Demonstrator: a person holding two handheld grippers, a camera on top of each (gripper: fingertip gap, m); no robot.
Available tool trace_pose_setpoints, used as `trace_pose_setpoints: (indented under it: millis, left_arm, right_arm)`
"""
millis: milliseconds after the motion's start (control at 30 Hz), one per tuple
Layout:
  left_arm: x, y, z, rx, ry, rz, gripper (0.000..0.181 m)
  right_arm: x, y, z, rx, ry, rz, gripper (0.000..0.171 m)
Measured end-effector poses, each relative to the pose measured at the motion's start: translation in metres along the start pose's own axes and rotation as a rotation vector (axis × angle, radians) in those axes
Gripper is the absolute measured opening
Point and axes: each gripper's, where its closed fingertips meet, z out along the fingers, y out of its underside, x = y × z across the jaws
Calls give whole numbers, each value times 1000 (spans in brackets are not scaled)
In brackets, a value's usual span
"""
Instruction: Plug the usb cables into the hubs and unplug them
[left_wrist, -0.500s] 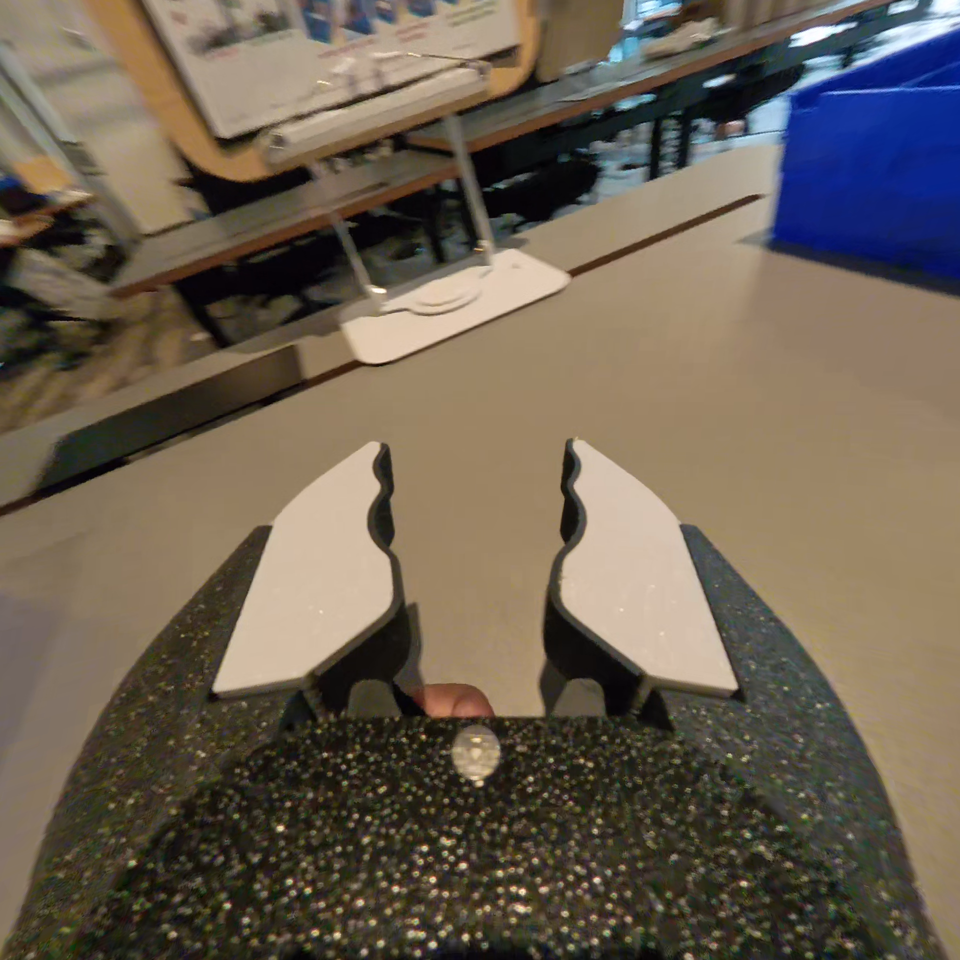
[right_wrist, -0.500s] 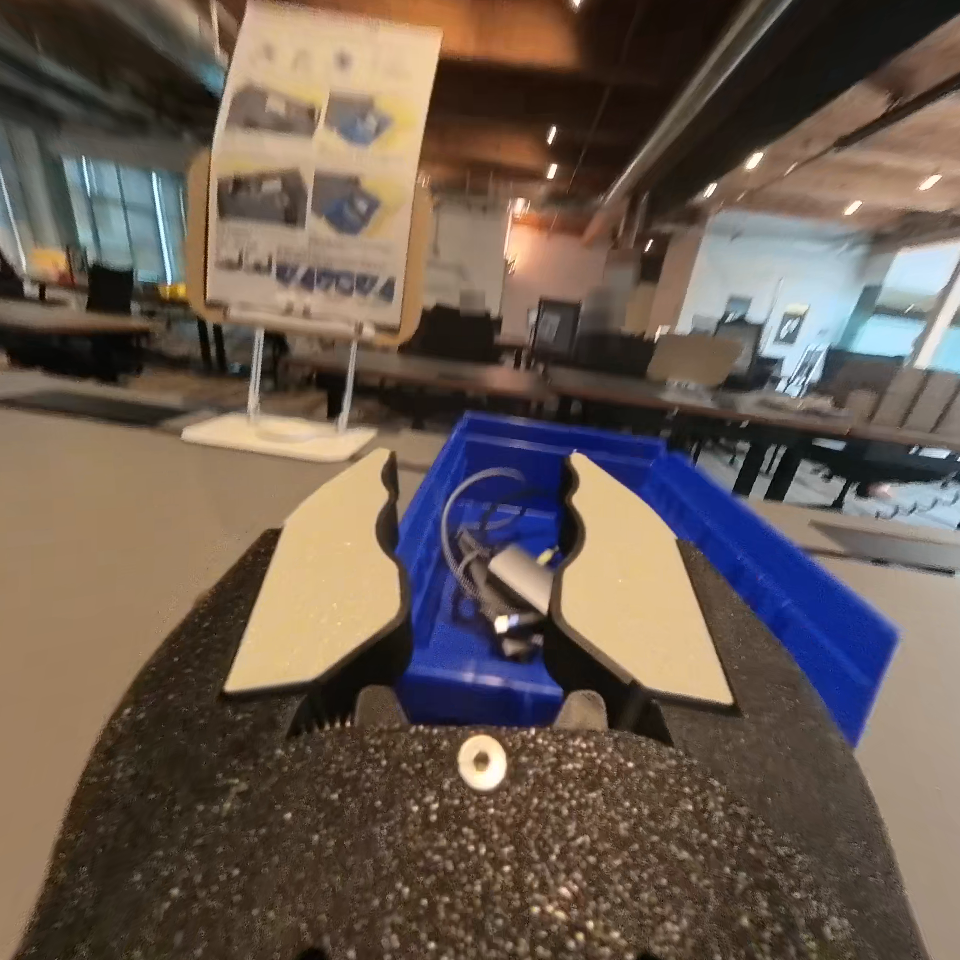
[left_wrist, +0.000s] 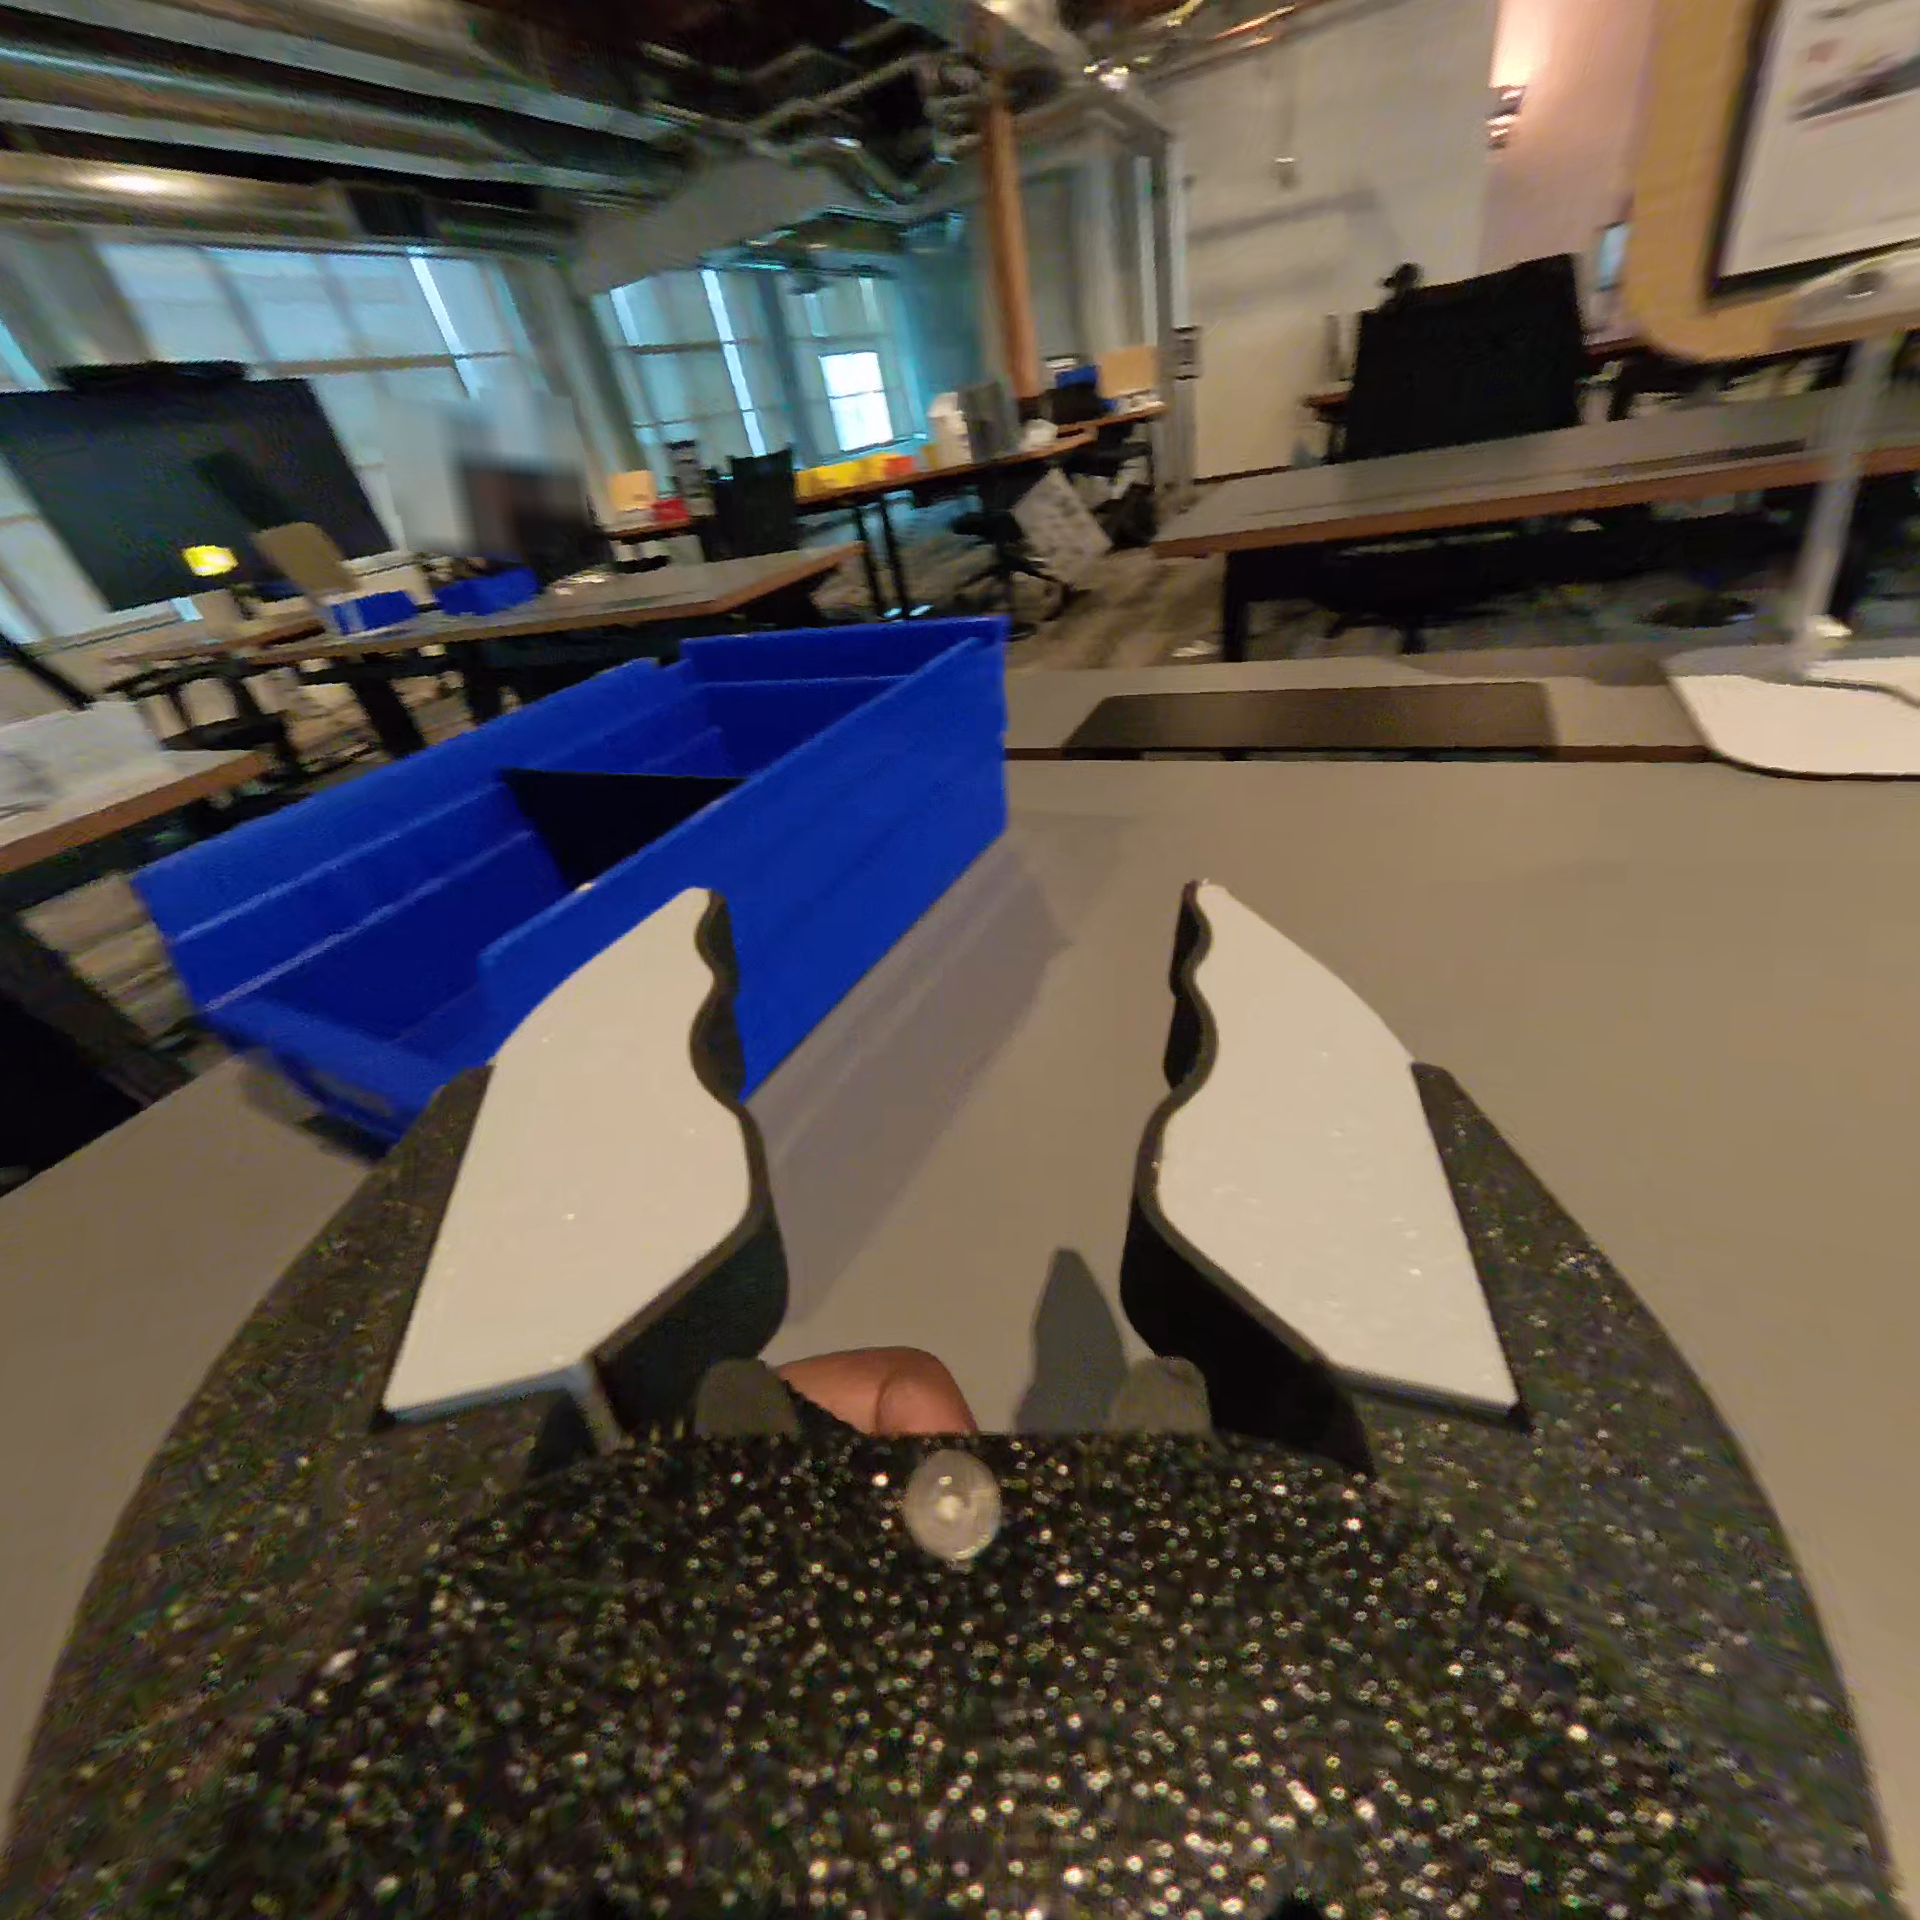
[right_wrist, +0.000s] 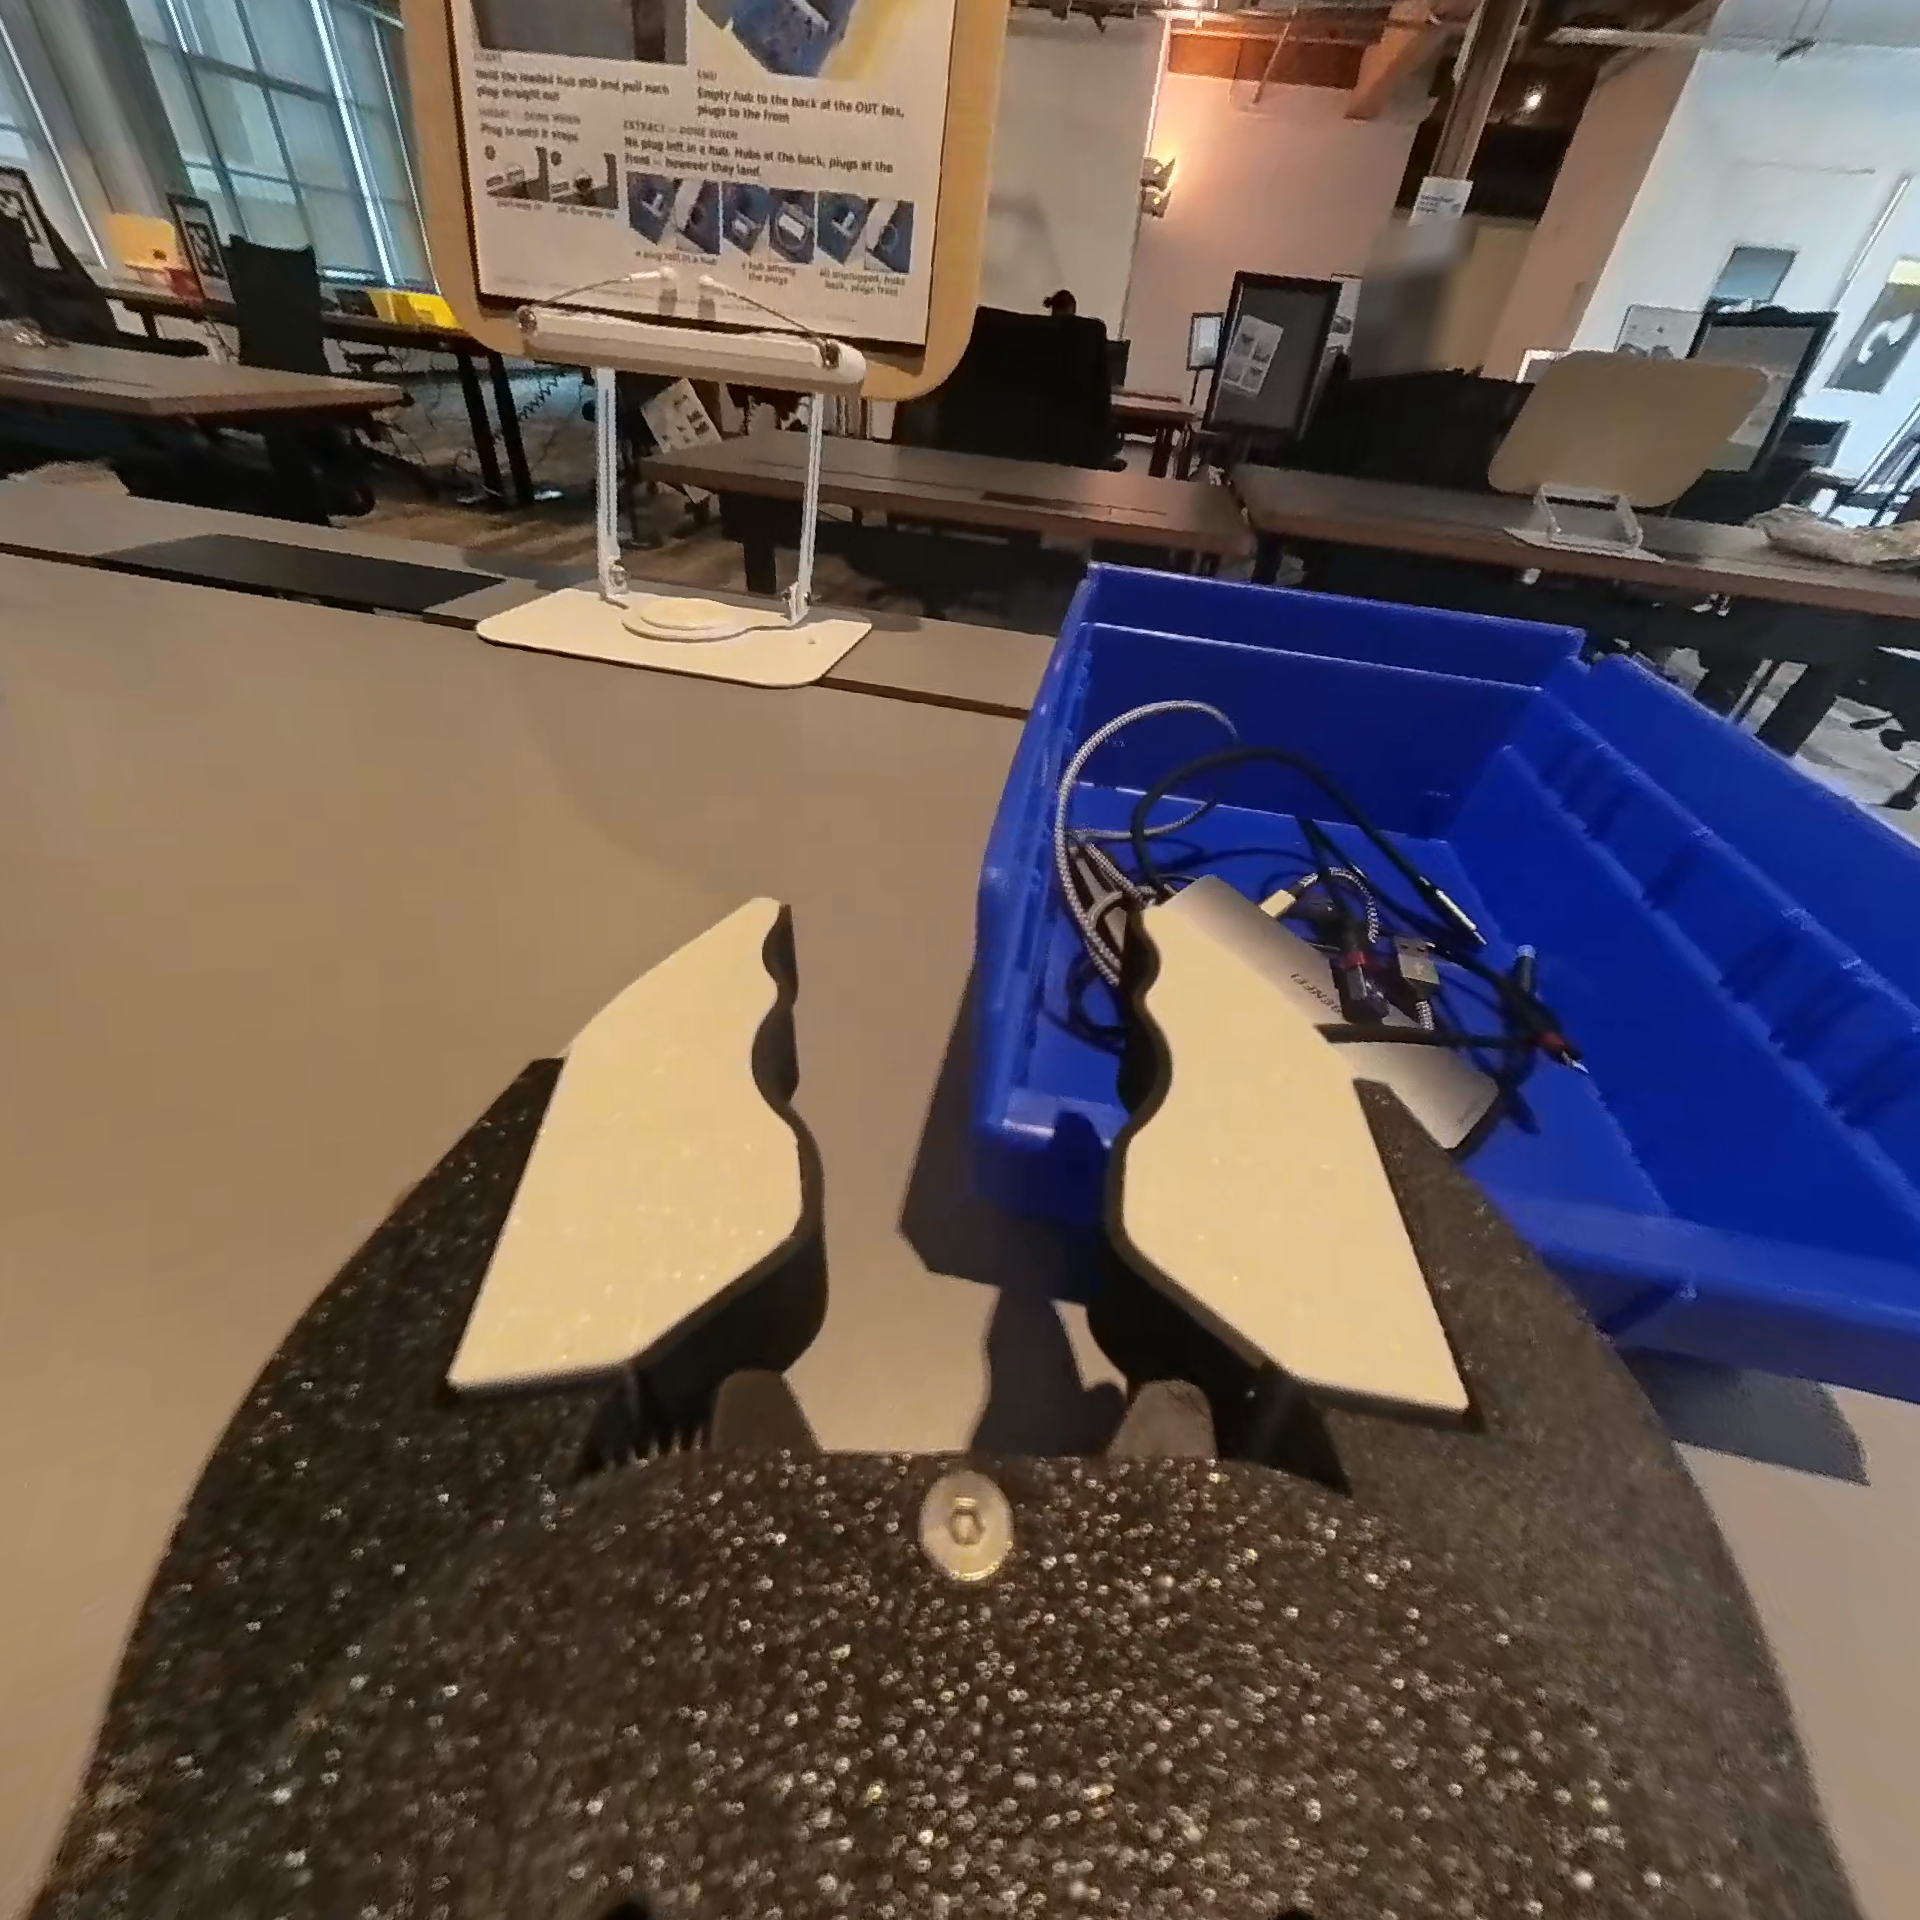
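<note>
In the right wrist view a blue bin (right_wrist: 1714, 1143) stands on the grey table at the right. In it lies a silver USB hub (right_wrist: 1330, 997) under a tangle of black and braided USB cables (right_wrist: 1351, 914). My right gripper (right_wrist: 961, 925) is open and empty, above the table just left of the bin's near corner. In the left wrist view a second blue bin (left_wrist: 831, 831) with a black divider (left_wrist: 613, 810) stands at the left and looks empty. My left gripper (left_wrist: 951, 904) is open and empty, over bare table right of that bin.
A white stand (right_wrist: 675, 623) with an instruction board (right_wrist: 707, 156) stands at the table's far edge; its base also shows in the left wrist view (left_wrist: 1808, 717). A dark slot (left_wrist: 1309, 717) runs along the back of the grey table (left_wrist: 1455, 987). Other tables and chairs stand beyond. Spacing between my two grippers at the tips: around 55 centimeters.
The left wrist view has swung left from the stand to the empty blue bin. The right gripper has shifted left and higher, so the cable bin now lies to its right. Both stay open.
</note>
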Motion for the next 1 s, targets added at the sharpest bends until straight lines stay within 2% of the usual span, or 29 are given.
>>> trace_pose_setpoints:
  millis: [200,267,433,533,600,800,1000]
  left_arm:
    - [-67,26,24,-113,-207,-38,85]
    - [-87,27,30,-102,-264,-29,84]
    - [-112,37,46,-151,-302,-28,79]
    - [-110,46,55,-211,-242,-50,56]
    - [-101,48,58,-223,-170,-45,28]
    - [-77,43,54,-196,-31,-13,14]
    - [-22,33,19,-161,153,22,3]
  right_arm:
    - [-1,-5,-4,39,1,-6,56]
    - [-2,-4,-3,34,-2,-11,55]
    - [-2,-4,-1,30,-12,0,54]
    - [-2,-4,0,29,-16,4,54]
    - [-2,-3,0,29,-18,3,54]
    - [-2,-4,0,33,-13,5,51]
    - [5,0,0,6,37,0,50]
